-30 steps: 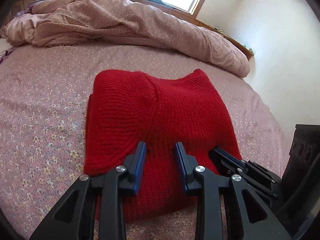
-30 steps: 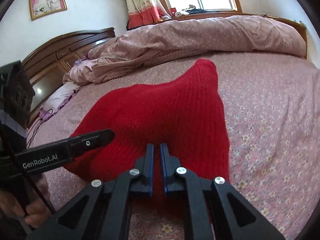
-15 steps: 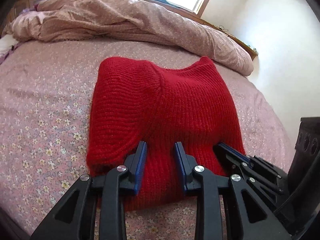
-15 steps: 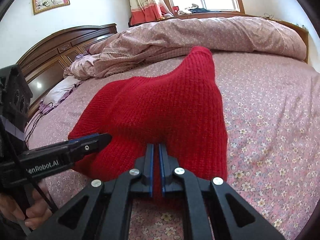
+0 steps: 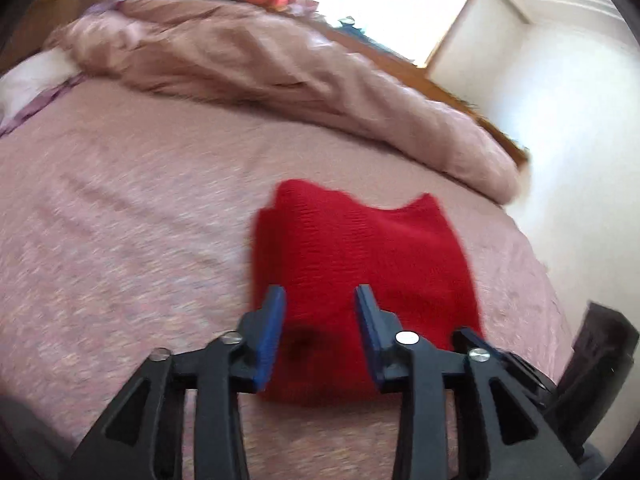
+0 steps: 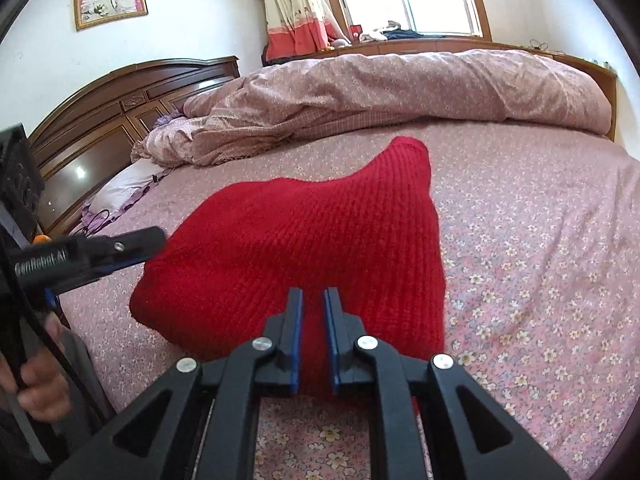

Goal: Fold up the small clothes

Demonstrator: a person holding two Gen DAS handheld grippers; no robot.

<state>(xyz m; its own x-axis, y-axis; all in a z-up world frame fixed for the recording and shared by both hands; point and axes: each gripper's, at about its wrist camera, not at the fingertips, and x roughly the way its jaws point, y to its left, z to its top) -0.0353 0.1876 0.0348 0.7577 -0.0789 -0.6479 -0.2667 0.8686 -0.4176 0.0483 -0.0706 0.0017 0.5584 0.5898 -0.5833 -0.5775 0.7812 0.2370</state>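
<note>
A folded red knit garment (image 5: 360,264) lies flat on the floral pink bedspread (image 5: 120,240); it also shows in the right wrist view (image 6: 304,240). My left gripper (image 5: 320,300) is open and empty, raised above the garment's near edge, and its view is blurred by motion. My right gripper (image 6: 312,296) has its jaws slightly parted with a narrow gap, over the garment's near edge; whether it pinches any fabric I cannot tell. The left gripper's fingers (image 6: 120,248) show at the left of the right wrist view, beside the garment.
A bunched pink duvet (image 6: 380,92) lies across the far side of the bed. A dark wooden headboard (image 6: 100,120) and a pillow (image 6: 120,188) are at the left. A window and curtain are behind the bed. The right gripper's body (image 5: 600,352) shows at the lower right.
My left gripper has lifted and drawn back from the garment, moving fast. My right gripper's jaws have parted slightly and it has pulled back a little. The garment stays folded on the bed.
</note>
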